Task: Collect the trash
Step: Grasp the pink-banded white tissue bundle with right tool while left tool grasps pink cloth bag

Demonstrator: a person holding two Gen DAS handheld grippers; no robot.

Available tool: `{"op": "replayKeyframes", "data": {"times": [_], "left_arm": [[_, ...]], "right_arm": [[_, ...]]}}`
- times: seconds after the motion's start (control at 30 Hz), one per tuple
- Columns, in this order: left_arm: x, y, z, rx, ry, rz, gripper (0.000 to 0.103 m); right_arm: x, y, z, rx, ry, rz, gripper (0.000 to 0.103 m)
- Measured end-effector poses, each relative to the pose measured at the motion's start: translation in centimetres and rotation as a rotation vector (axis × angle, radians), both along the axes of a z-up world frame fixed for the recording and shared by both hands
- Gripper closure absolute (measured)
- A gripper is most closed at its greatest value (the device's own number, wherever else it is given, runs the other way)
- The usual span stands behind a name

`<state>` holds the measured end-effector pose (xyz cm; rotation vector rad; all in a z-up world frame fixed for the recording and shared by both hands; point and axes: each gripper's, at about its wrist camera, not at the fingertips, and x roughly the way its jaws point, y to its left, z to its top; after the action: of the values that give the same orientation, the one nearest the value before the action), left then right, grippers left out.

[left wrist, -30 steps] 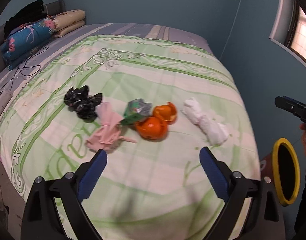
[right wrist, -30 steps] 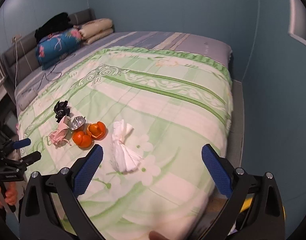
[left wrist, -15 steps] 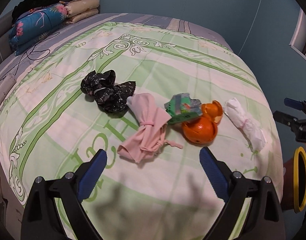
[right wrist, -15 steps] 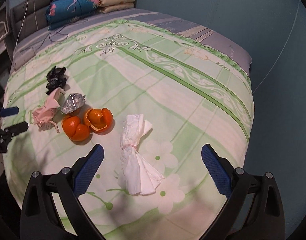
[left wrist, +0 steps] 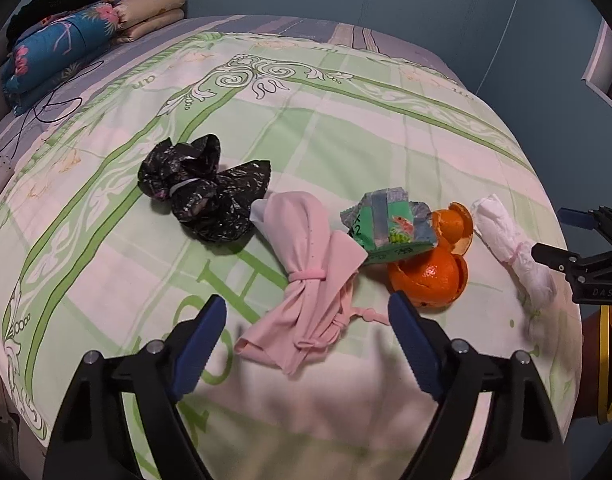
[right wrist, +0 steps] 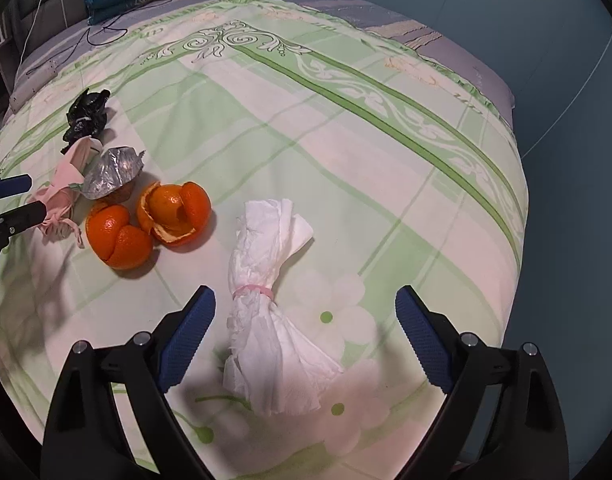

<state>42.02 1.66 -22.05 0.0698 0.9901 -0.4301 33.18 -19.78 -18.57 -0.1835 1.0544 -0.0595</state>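
Trash lies in a row on the green bedspread [left wrist: 346, 120]. In the left wrist view: a black plastic bag [left wrist: 204, 188], a pink tied bundle [left wrist: 310, 280], a green snack wrapper [left wrist: 390, 226], orange peels [left wrist: 430, 276] and a white tied tissue bundle [left wrist: 514, 248]. My left gripper [left wrist: 308, 340] is open, just above the near end of the pink bundle. In the right wrist view the white tissue bundle [right wrist: 266, 300] lies between the fingers of my open right gripper [right wrist: 306, 332]. Orange peels [right wrist: 146, 224], the wrapper's foil side [right wrist: 112, 172], the pink bundle [right wrist: 64, 192] and the black bag [right wrist: 86, 116] lie to its left.
Folded pillows and blankets [left wrist: 78, 36] are stacked at the head of the bed, with a black cable [left wrist: 46, 108] beside them. A yellow-rimmed bin [left wrist: 606, 364] stands off the bed's right edge. Blue walls surround the bed.
Both grippers moved forward and down toward the bed. The left one closed in on the pink bundle, the right one on the white tissue bundle. Both stay open.
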Motion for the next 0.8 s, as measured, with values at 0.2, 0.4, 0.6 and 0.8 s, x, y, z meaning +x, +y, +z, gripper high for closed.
{"op": "replayKeyframes", "data": {"times": [0.2, 0.4, 0.6, 0.8], "left_arm": [[0.9, -0.8, -1.1, 0.004, 0.027, -0.002, 0.031], [1.0, -2.0, -1.7, 0.019, 0.035, -0.023, 0.048], [0.8, -2.9, -2.1, 0.043, 0.043, -0.035, 0.069], [0.5, -3.0, -2.0, 0.046, 0.043, -0.027, 0.086]], "right_arm": [[0.6, 0.1, -1.3, -0.002, 0.034, 0.0, 0.021], [1.1, -0.3, -2.1, 0.012, 0.059, -0.016, 0.023], [1.0, 0.5, -3.0, 0.018, 0.087, 0.008, 0.027], [0.9, 1.7, -3.9, 0.004, 0.125, 0.021, 0.066]]}}
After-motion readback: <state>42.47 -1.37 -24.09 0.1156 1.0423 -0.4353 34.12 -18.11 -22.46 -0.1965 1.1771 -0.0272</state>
